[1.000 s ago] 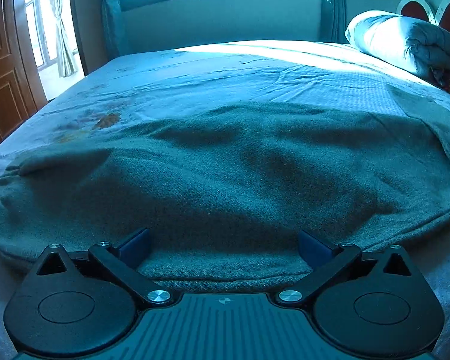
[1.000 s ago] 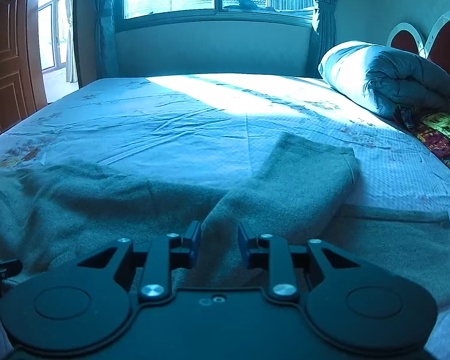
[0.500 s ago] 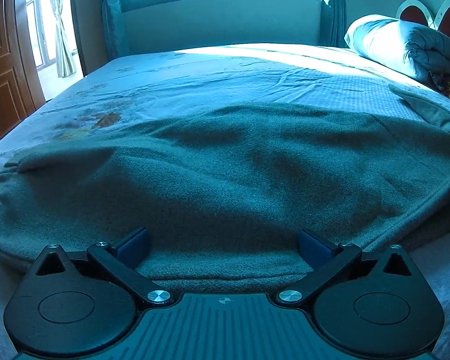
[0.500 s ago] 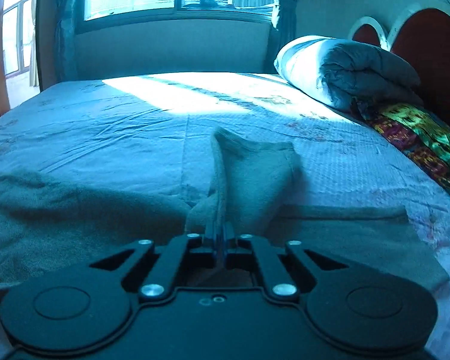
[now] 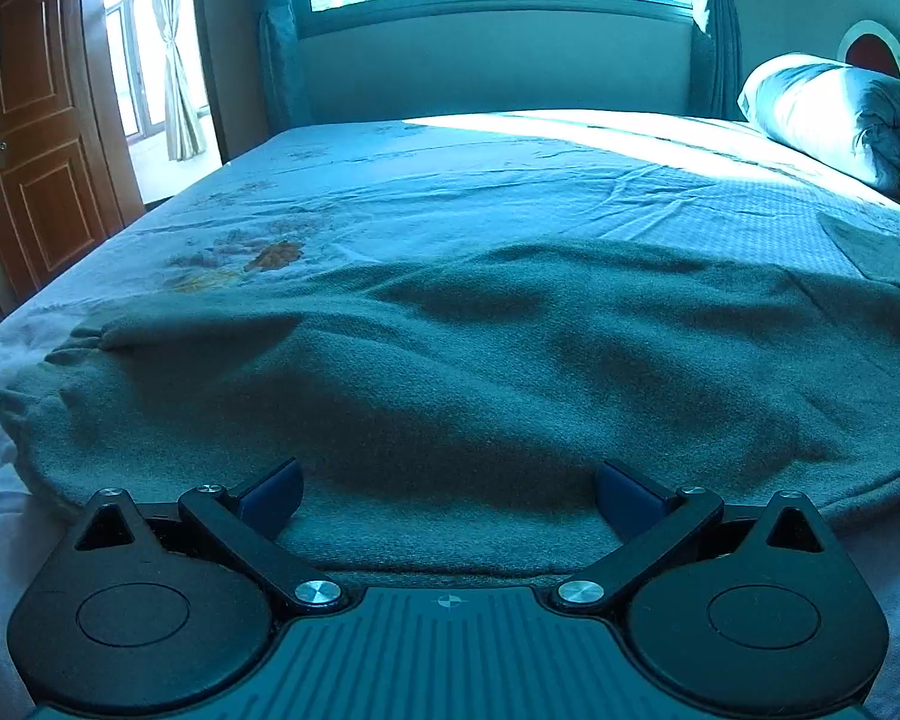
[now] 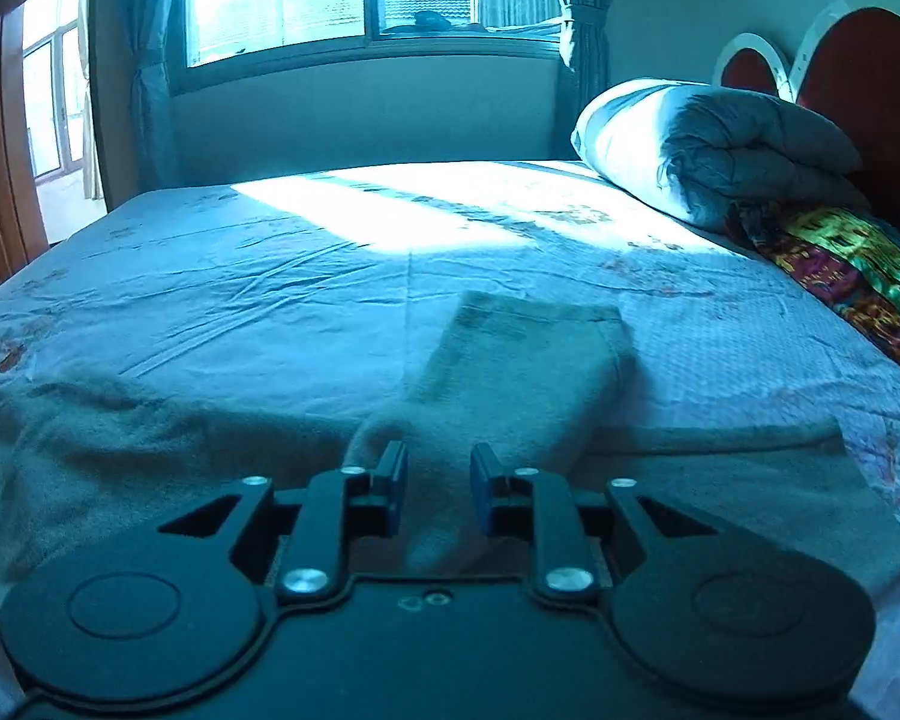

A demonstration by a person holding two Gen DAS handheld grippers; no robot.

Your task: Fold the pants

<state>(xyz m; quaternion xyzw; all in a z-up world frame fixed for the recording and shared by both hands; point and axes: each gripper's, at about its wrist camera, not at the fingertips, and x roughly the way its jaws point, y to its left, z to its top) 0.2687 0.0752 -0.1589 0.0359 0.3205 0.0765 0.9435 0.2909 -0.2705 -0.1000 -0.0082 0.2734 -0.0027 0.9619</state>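
The grey fleece pants (image 6: 510, 372) are lying across the bed (image 6: 270, 276), lower frame, one leg being doubled over. The right gripper (image 6: 435, 483) is being opened, cloth lying between unpressed. The left gripper (image 5: 447, 495) is being held wide, empty. Further folds are judged remaining.

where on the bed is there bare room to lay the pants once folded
The widest bare sheet lies between the pants and the window wall, from the door side across to the rolled quilt. A narrower strip runs between the raised pant leg and the patterned cloth. The near edge is crowded: pants fill it under the left gripper and the opening right gripper.
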